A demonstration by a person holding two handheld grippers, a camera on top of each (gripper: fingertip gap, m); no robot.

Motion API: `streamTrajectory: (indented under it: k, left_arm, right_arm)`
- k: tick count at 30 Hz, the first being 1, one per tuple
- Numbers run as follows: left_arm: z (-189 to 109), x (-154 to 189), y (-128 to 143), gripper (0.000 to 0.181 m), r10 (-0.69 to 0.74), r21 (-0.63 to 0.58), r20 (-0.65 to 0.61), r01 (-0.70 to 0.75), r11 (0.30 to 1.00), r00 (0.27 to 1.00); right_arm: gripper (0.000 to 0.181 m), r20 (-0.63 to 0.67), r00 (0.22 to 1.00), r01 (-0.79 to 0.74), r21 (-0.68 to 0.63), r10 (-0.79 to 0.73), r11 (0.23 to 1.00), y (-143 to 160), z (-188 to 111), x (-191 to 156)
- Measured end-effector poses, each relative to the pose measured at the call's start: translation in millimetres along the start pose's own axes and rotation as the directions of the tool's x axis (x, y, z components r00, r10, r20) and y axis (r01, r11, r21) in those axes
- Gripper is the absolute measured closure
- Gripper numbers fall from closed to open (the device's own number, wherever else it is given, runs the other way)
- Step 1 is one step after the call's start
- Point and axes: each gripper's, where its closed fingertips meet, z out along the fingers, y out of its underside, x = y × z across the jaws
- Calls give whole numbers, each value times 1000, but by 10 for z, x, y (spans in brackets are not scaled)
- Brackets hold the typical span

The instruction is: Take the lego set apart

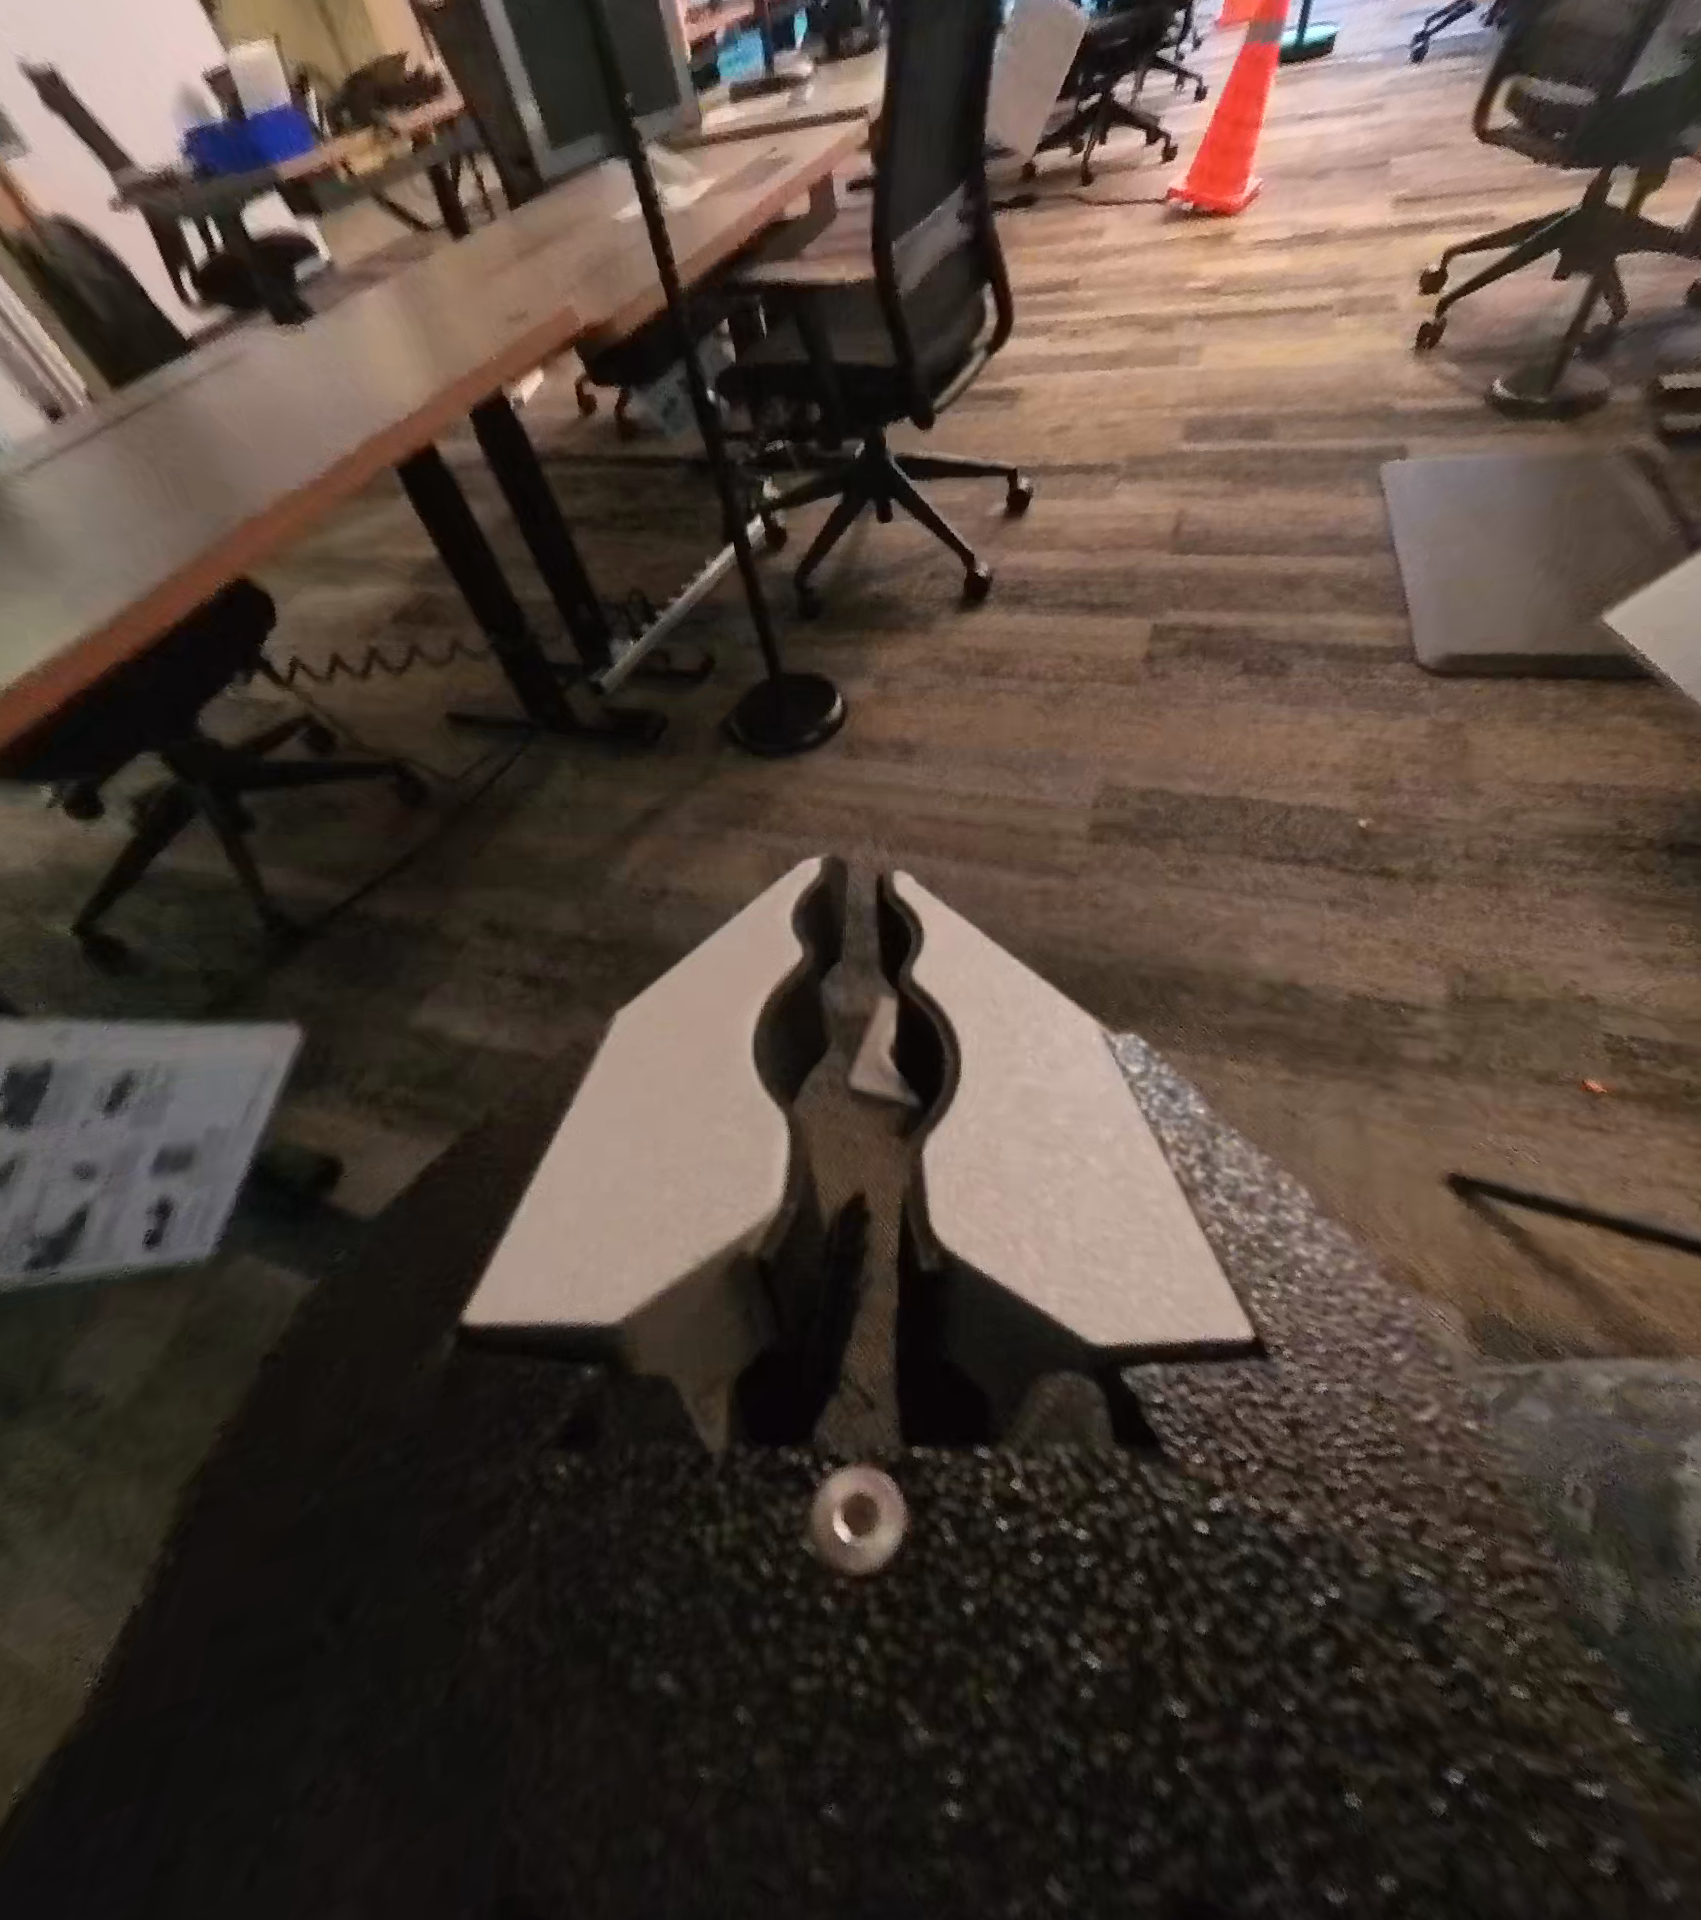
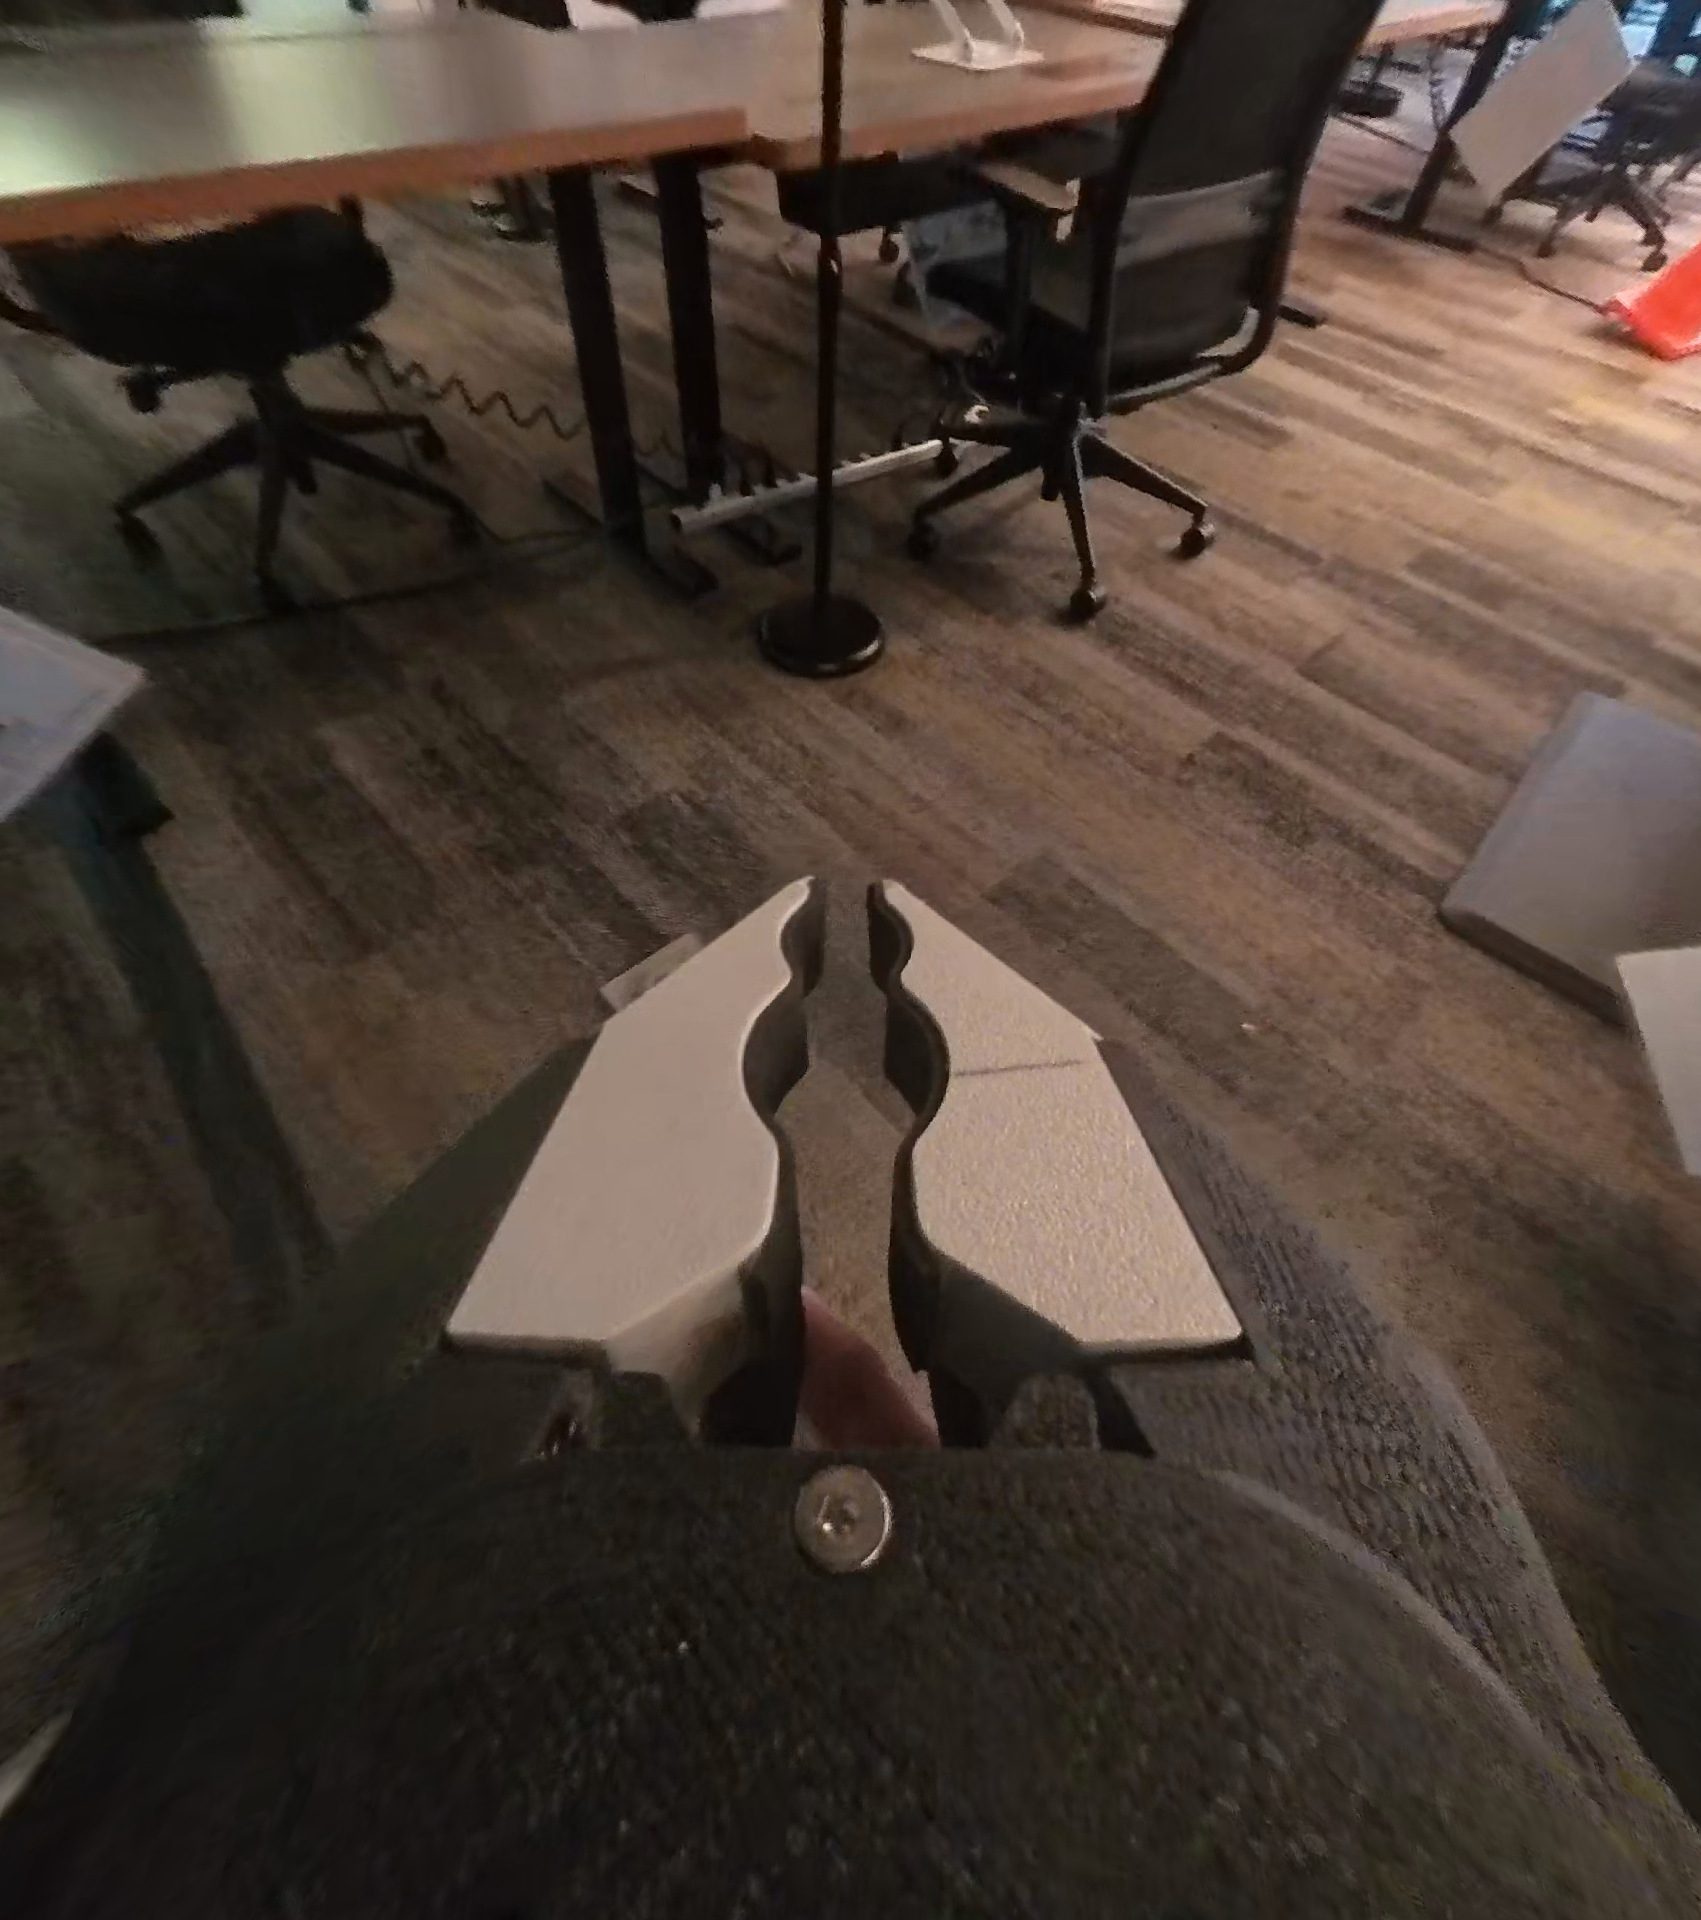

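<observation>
We have both grippers raised and pointing out over the carpeted floor [image 1: 1241,831] of an office, and no lego set shows in either view. The left gripper [image 1: 861,883] has its fingers [image 1: 680,1122] drawn to a narrow gap; a small pale grey flat piece [image 1: 877,1055] sits between them near the right finger, though we cannot tell whether it is a lego part or part of the tool, nor whether it is gripped. The right gripper [image 2: 846,899] likewise shows a narrow gap with nothing between its fingers [image 2: 1012,1174].

Ahead stand a long desk [image 2: 306,145], office chairs [image 1: 929,312], a black pole stand [image 2: 820,629] and an orange traffic cone [image 1: 1230,114]. A printed sheet with small pictures [image 1: 67,1153] lies at the left edge, and pale flat panels [image 2: 1635,831] at the right.

We judge that no separating step is in hand here; this looks like the start or a pause. Our next move calls for tilting both grippers down to bring the set into view, then widening the fingers before closing on a brick.
</observation>
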Motion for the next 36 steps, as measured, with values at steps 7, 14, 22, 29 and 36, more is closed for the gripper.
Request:
streamTrajectory:
  k: [7,14,22,29,36]
  left_arm:
    - [1953,-186,-983,176,138,93,-166,-124,988,976]
    - [3601,214,-1451,176,130,107,-380,-96,990,916]
    - [5236,1509,-1842,176,291,211,-638,-202,956,713]
    - [6591,2917,-2423,179,511,425,-708,-284,860,487]
    - [7112,4249,-2451,180,438,390,-861,-219,894,257]
  right_arm:
    - [174,-150,980,-137,-52,128,989,-103,1317,398]
    - [173,-390,898,-281,-149,205,948,256,1098,972]
    - [171,-757,570,-576,-91,320,812,1034,666,1517]
    - [180,-839,150,-777,227,524,587,1166,1173,2304]
    - [173,-818,-5,-817,336,576,470,1429,1591,2838]
